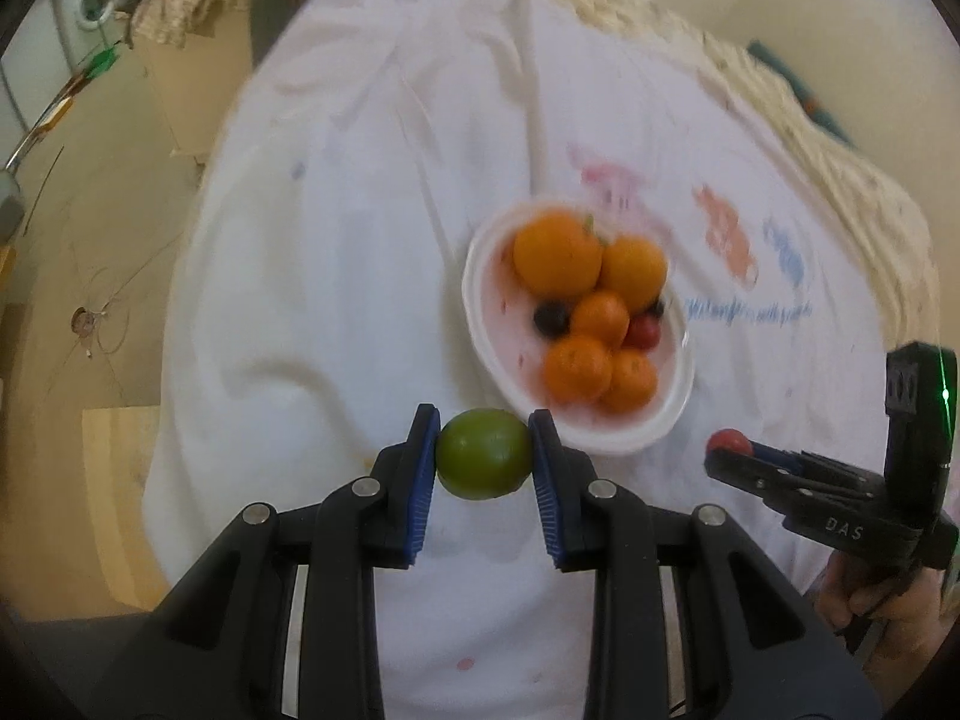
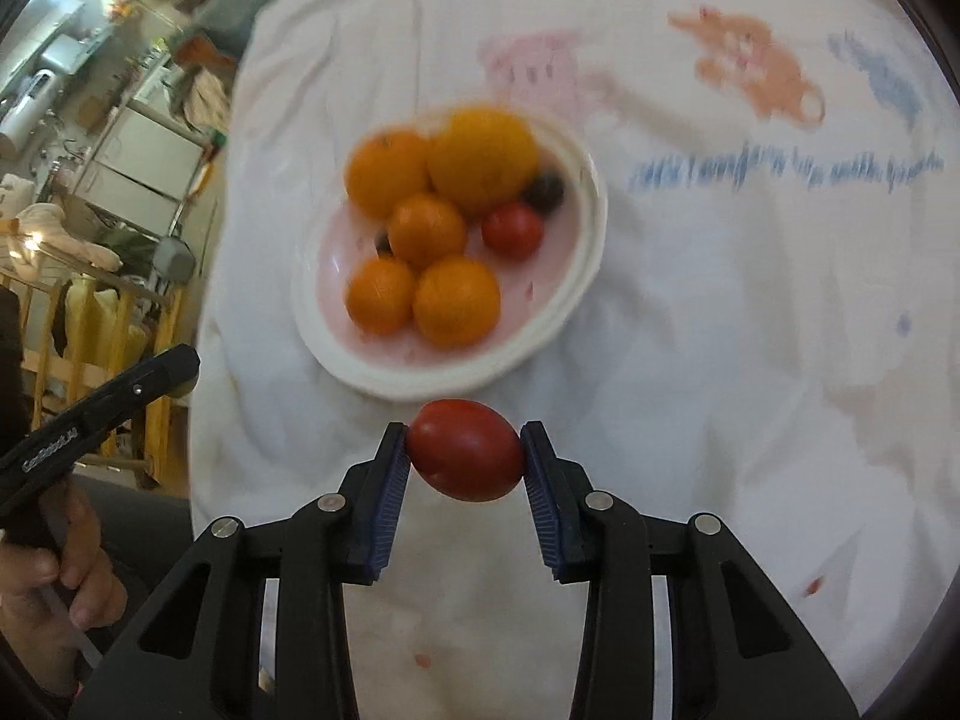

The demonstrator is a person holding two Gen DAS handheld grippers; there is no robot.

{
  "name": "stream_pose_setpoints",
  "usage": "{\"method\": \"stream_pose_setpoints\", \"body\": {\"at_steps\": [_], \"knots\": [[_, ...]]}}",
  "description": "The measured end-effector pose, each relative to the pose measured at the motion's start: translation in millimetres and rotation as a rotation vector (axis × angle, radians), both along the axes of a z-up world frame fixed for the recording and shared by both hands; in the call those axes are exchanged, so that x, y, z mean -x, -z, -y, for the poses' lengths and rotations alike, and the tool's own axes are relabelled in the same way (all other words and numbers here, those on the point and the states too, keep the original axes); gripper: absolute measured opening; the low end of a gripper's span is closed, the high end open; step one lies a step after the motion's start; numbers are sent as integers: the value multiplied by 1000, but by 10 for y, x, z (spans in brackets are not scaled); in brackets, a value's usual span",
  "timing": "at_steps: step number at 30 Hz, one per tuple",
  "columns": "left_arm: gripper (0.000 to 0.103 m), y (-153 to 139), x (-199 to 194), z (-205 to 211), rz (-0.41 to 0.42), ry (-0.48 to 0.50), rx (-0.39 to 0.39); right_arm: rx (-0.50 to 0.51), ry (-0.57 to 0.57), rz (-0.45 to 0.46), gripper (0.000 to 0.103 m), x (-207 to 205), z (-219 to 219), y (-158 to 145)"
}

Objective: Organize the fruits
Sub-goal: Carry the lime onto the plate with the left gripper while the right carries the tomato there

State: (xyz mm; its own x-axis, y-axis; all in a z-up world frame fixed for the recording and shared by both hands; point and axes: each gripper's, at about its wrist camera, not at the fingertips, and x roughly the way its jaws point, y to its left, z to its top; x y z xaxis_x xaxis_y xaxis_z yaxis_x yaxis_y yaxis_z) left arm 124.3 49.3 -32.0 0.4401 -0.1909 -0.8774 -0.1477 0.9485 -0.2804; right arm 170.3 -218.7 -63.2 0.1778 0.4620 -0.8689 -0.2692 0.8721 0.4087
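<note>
left gripper pinching green lime, right gripper clamped on red tomato; white bowl holds oranges, small dark fruit, maybe grapes

Soft, even daylight fills both views with no hard glare. The white cloth is bright and slightly washed out. Motion blur smears the bowl and the cloth's printed drawings. Fisheye bending curves the dark-cornered edges.
</note>
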Motion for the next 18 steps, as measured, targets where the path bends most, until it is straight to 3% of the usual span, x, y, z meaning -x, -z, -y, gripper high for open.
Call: {"method": "stream_pose_setpoints", "body": {"at_steps": [8,13,18], "knots": [[26,-101,-413,-1,-4,5,1,-28,-16,67,40,-404,-145,-158],[26,112,-692,149,-40,33,-32,-55,4,64,40,-573,-143,-59],[26,359,-806,228,-36,47,20,-71,6,41,40,-641,-126,110]]}}
